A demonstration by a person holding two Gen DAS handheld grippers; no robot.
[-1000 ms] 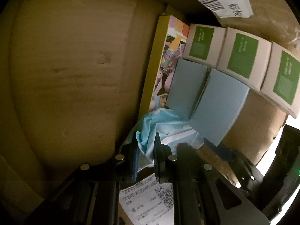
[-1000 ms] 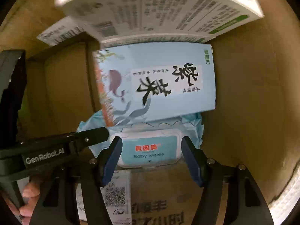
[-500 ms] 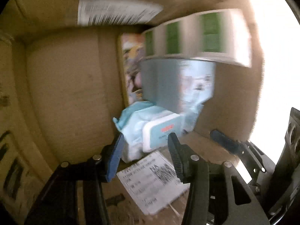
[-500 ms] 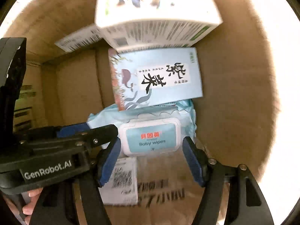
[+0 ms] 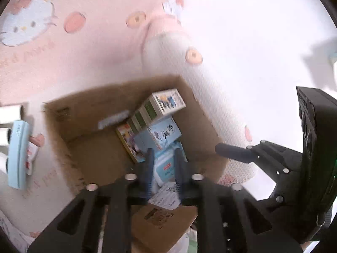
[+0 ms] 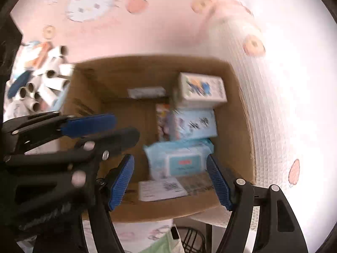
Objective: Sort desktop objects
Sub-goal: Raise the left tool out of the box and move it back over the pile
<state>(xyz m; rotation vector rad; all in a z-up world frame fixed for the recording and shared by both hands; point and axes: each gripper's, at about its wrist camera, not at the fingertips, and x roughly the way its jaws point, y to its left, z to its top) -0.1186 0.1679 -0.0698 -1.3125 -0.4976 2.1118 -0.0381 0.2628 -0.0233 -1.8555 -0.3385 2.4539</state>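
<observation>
Left wrist view, left gripper [image 5: 162, 168]: black arms with blue pads, jaws drawn nearly together, nothing pinched, above an open brown cardboard box [image 5: 88, 113]
Left wrist view, box contents: pale blue pack of baby wipes with a white lid [image 5: 166, 164] lies on the box floor beyond the fingertips; behind it a light blue carton with black brush lettering [image 5: 162, 132], then a white carton with green panels [image 5: 160, 107] on top, a colourful flat book [image 5: 128, 141] upright beside them
Left wrist view, surface: pink tablecloth printed with cartoon cats and doughnuts [image 5: 63, 42]; a light blue slab-shaped item [image 5: 18, 154] left of the box
Right wrist view, right gripper [image 6: 170, 181]: blue ribbed pads spread wide and opening, empty, framing the wipes pack [image 6: 179, 160] without touching it
Right wrist view, neighbours: left gripper [image 6: 118, 130] reaches in from the left over the box [image 6: 231, 113]
Right wrist view, room: white cardboard tubes [image 6: 42, 84] heaped left of the box; picture blurred
</observation>
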